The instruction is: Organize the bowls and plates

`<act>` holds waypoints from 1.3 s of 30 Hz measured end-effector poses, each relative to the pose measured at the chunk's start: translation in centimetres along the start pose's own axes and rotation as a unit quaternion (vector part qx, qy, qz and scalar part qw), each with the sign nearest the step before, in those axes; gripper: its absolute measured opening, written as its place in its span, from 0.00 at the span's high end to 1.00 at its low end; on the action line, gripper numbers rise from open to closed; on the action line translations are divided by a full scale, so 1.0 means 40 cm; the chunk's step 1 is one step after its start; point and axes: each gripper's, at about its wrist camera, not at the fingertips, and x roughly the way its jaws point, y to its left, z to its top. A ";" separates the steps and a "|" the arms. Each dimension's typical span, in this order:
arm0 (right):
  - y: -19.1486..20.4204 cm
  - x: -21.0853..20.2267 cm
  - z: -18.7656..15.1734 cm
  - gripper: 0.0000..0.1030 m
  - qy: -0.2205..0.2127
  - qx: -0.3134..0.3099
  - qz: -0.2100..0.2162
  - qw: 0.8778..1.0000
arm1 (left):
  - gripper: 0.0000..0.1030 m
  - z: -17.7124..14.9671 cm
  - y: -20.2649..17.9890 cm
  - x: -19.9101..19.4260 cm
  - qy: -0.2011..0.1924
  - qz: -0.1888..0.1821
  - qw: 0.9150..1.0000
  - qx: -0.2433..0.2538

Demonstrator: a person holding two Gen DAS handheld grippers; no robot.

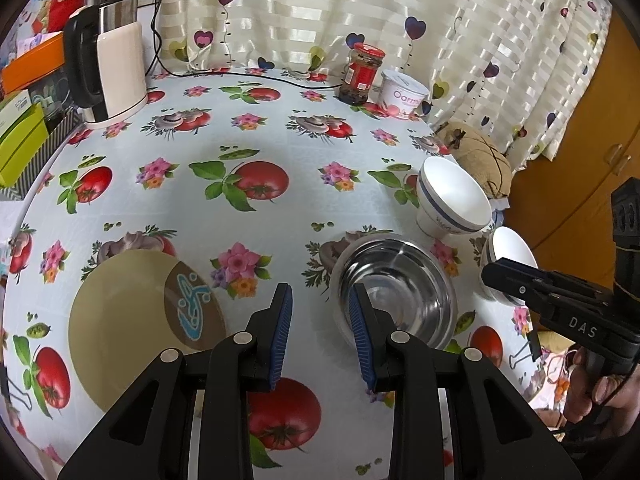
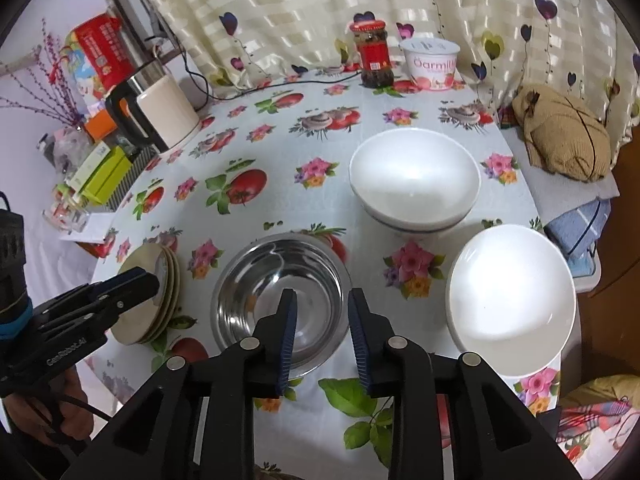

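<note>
- Plates [image 2: 154,300] sit stacked at about 9 o'clock on the bench [image 2: 280,152] in the right wrist view, tan, with one patterned face showing on top in the left wrist view.
- Steel bowl [image 2: 280,300] rests at the centre, apart from the stack, directly ahead of the right gripper [image 2: 322,336].
- Two white bowls stand to its right: a banded bowl [image 2: 416,184] at 1 o'clock and a plain bowl [image 2: 512,292] at 3 o'clock, the latter close to the bench edge.
- Right jaws are spread a little with nothing between them, above the steel bowl's near rim.
- Left gripper [image 1: 320,336] hangs between plates and steel bowl; its jaws stand parted and empty.
- Risk: a thin, smooth steel rim may slip out of a shallow pinch and clatter onto the bench.
- Risk: the plain bowl could get nudged off the edge by a wide swing of the right hand.
- Risk: both grippers crowd the centre and may collide.
</note>
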 end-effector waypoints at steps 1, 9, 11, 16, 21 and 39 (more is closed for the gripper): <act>-0.001 -0.001 0.002 0.74 -0.001 -0.001 0.000 1.000 | 0.70 0.001 -0.002 0.002 0.001 0.000 1.000 0.001; -0.017 0.001 0.012 0.74 0.000 0.002 -0.003 1.000 | 0.70 0.019 -0.013 0.016 0.004 -0.002 1.000 0.006; -0.020 0.001 0.015 0.74 -0.001 0.002 -0.004 1.000 | 0.70 0.023 -0.016 0.020 0.004 -0.002 1.000 0.007; -0.025 -0.001 0.018 0.73 -0.002 0.002 -0.003 1.000 | 0.70 0.031 -0.022 0.028 0.006 -0.002 1.000 0.007; -0.031 -0.004 0.025 0.73 -0.004 0.003 -0.005 1.000 | 0.70 0.033 -0.026 0.030 0.006 -0.002 1.000 0.007; -0.054 -0.025 0.044 0.70 -0.014 0.008 -0.012 1.000 | 0.70 0.071 -0.059 0.052 0.002 -0.012 1.000 0.016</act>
